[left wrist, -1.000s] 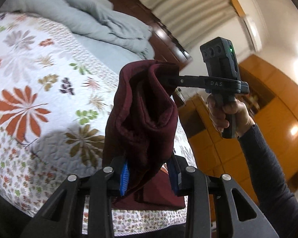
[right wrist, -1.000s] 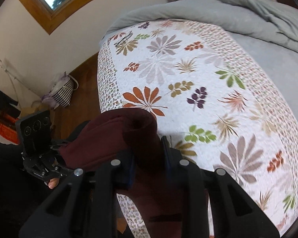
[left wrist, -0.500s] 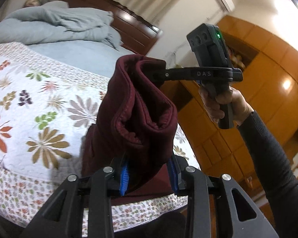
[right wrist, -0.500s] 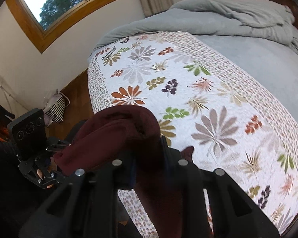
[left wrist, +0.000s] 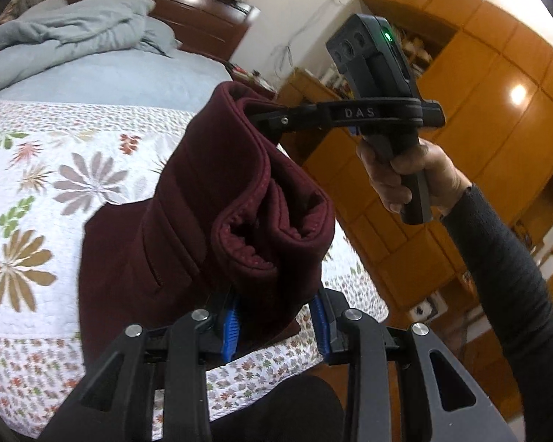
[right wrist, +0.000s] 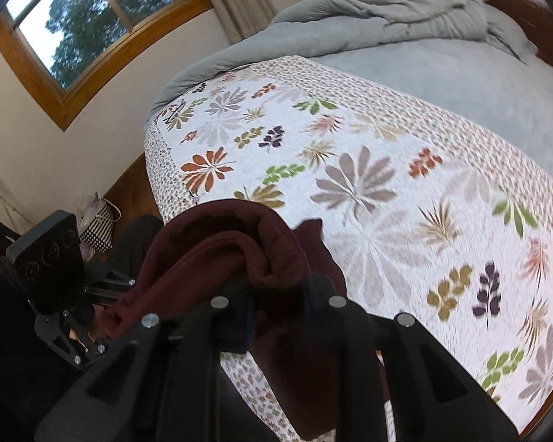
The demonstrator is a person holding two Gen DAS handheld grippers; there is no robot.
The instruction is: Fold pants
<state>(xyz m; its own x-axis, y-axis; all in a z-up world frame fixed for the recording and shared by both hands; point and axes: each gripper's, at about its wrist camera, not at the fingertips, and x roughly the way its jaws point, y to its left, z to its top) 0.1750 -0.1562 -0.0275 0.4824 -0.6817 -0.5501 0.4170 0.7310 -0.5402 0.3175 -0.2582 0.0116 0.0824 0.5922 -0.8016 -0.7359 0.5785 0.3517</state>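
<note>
The dark maroon pants (left wrist: 202, 221) hang bunched between my two grippers above the near edge of the bed. My left gripper (left wrist: 274, 322) is shut on one end of the waistband, blue pads pressing the cloth. My right gripper (left wrist: 265, 119) is shut on the other end, seen from the side in the left wrist view, held by a hand. In the right wrist view the right gripper (right wrist: 278, 294) clamps the maroon cloth (right wrist: 232, 243), which drapes down over its fingers. The left gripper (right wrist: 103, 294) shows at lower left there, cloth running to it.
A floral quilt (right wrist: 368, 184) covers the bed, with a rumpled grey duvet (right wrist: 405, 3) by the dark headboard (left wrist: 202, 11). Orange wooden cabinets (left wrist: 479, 129) stand to the right. A window (right wrist: 92, 25) and a striped bag (right wrist: 97, 232) on the floor lie to the left.
Both grippers have swung with the pants toward the right side of the bed. The pants have come lower, and more of the cloth lies over the quilt's edge.
</note>
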